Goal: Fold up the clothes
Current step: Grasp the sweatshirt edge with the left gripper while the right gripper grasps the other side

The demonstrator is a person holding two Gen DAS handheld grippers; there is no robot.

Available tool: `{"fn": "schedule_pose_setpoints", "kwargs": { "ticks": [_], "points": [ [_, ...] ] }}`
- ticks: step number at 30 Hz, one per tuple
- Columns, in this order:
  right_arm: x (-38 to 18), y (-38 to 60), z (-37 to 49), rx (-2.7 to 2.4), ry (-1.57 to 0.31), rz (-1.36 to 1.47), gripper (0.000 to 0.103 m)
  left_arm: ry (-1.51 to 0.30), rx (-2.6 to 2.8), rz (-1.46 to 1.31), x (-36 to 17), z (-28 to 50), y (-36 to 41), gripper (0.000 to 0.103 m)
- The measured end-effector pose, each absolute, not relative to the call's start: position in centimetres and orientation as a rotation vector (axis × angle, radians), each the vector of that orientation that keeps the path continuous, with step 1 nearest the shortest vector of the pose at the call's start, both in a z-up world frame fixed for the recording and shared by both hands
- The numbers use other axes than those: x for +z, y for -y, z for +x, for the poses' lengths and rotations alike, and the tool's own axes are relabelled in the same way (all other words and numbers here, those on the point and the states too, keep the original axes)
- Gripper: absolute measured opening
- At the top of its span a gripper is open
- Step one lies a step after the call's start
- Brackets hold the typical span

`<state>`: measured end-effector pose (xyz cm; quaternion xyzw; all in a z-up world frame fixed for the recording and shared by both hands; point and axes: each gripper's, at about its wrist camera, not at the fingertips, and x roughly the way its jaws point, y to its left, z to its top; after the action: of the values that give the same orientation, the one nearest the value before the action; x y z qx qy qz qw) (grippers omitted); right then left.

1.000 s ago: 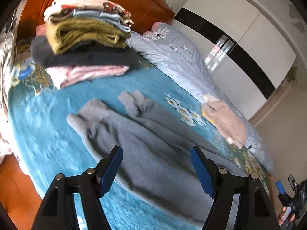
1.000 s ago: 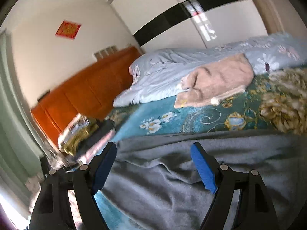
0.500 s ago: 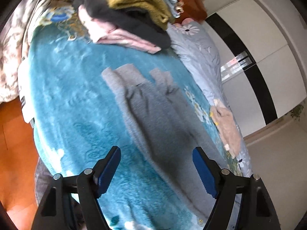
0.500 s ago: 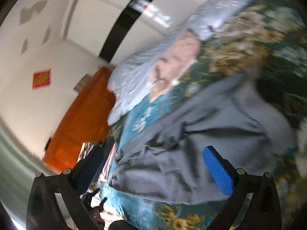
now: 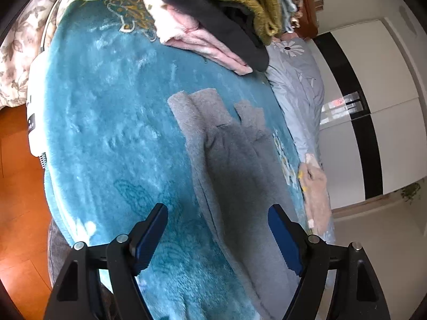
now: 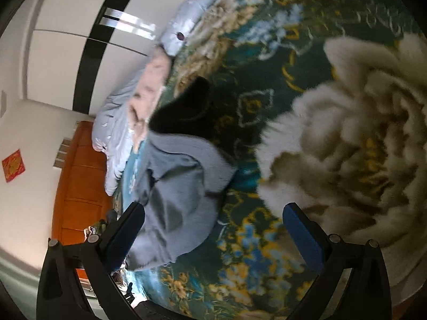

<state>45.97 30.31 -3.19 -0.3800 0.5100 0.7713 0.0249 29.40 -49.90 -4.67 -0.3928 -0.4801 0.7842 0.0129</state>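
The grey fleece trousers (image 5: 234, 165) lay flat on the teal bed blanket (image 5: 112, 122); soft, limp and light, probably best pinched at the waistband. Left gripper (image 5: 217, 236) and right gripper (image 6: 213, 229) hovered with fingers wide, empty.

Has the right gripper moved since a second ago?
Yes. The right gripper has swung off the grey trousers, now toward its left finger, over the floral blanket.

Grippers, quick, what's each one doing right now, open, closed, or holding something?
Left gripper: open, holding nothing, over the grey garment.
Right gripper: open wide, holding nothing.
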Motion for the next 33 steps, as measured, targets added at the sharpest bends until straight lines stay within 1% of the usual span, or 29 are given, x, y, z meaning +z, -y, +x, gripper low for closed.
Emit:
{"fn": "schedule_pose_setpoints", "kwargs": {
  "ticks": [2,8,10,14,19,20,21,22,23,24,25,26,27,28,29,30,31,32,33],
  "points": [
    [-3.7,-30.3,45.0,2.381,-1.554,-1.181,0.103,1.517,2.427,-1.220,-5.1,28.7,50.3,0.081],
    [-4.3,-30.5,43.0,2.395,-1.567,-1.111,0.103,1.476,2.438,-1.242,-6.2,26.6,51.0,0.081],
    [-4.3,-30.3,42.3,2.421,-1.600,-1.118,0.103,1.466,2.440,-1.240,-6.4,25.9,51.1,0.081],
    [-4.7,-29.4,40.9,2.494,-1.580,-1.160,0.103,1.462,2.449,-1.196,-6.4,24.6,51.2,0.081],
    [-5.0,-29.1,40.4,2.542,-1.565,-1.135,0.103,1.442,2.460,-1.188,-6.6,23.3,51.2,0.081],
    [-4.9,-29.1,40.3,2.546,-1.552,-1.143,0.102,1.443,2.464,-1.184,-6.6,23.0,51.3,0.081],
    [-4.8,-29.0,40.3,2.550,-1.536,-1.150,0.100,1.443,2.468,-1.180,-6.6,22.8,51.4,0.081],
    [-4.7,-29.0,40.3,2.555,-1.507,-1.157,0.097,1.444,2.471,-1.175,-6.6,22.5,51.5,0.079],
    [-4.8,-29.2,40.2,2.543,-1.493,-1.161,0.088,1.443,2.476,-1.172,-6.6,22.3,51.5,0.079],
    [-4.9,-29.3,40.0,2.532,-1.480,-1.164,0.077,1.436,2.486,-1.173,-6.5,22.1,51.6,0.079],
    [-5.0,-29.5,39.9,2.518,-1.470,-1.168,0.070,1.430,2.495,-1.174,-6.5,21.9,51.6,0.079],
    [-5.3,-29.9,39.8,2.486,-1.491,-1.169,0.059,1.425,2.502,-1.179,-6.5,21.8,51.6,0.078],
    [-5.7,-30.3,39.6,2.456,-1.510,-1.171,0.051,1.421,2.512,-1.189,-6.5,21.6,51.6,0.076],
    [-5.8,-30.5,39.6,2.439,-1.520,-1.174,0.048,1.417,2.526,-1.209,-6.5,21.4,51.6,0.067],
    [-6.0,-30.6,39.5,2.419,-1.530,-1.182,0.043,1.414,2.539,-1.232,-6.6,21.2,51.7,0.050],
    [-6.1,-30.8,39.4,2.395,-1.554,-1.189,0.037,1.414,2.550,-1.264,-6.7,21.0,51.8,0.040],
    [-6.3,-30.9,39.4,2.369,-1.579,-1.197,0.033,1.410,2.561,-1.291,-6.8,20.8,51.9,0.023],
    [-6.4,-31.0,39.4,2.337,-1.611,-1.205,0.021,1.390,2.574,-1.295,-6.6,20.7,51.8,0.018],
    [-6.5,-31.2,39.4,2.309,-1.638,-1.211,0.013,1.370,2.587,-1.300,-6.4,20.7,51.7,0.016]
  ]
}}
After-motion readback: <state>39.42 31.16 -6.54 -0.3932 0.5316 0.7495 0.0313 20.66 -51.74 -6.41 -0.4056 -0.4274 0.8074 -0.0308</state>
